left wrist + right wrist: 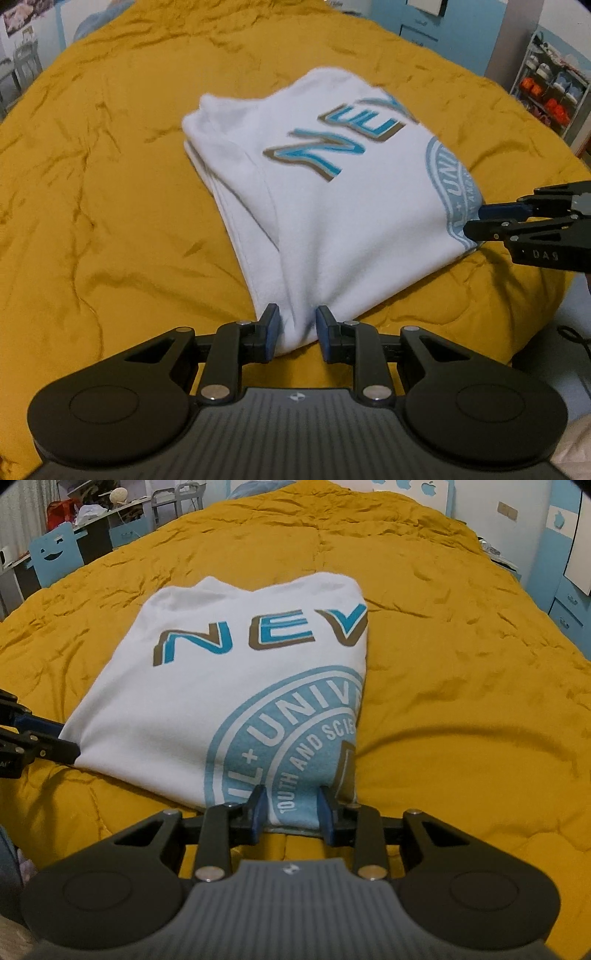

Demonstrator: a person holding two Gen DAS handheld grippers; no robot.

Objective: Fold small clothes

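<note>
1. The quilt [92,206], mustard yellow, covers the bed and serves as the folding surface; it gives a broad, soft base, though its wrinkles may keep the cloth from lying quite flat.
2. The left gripper [298,326] pinches the near left corner of the shirt [332,206], its blue pads pressed on bunched white fabric. Holding a corner lets the person steer that edge.
3. The shirt lies mid-quilt, already folded narrow, its print facing up. Its far end rests on the quilt while the near edge is held between the two tools, probably so the hem can be carried over or settled evenly.
4. The right gripper [293,805] clamps the near right corner, on the blue seal print. With a corner held each side, the edge stays straight rather than sagging.
</note>
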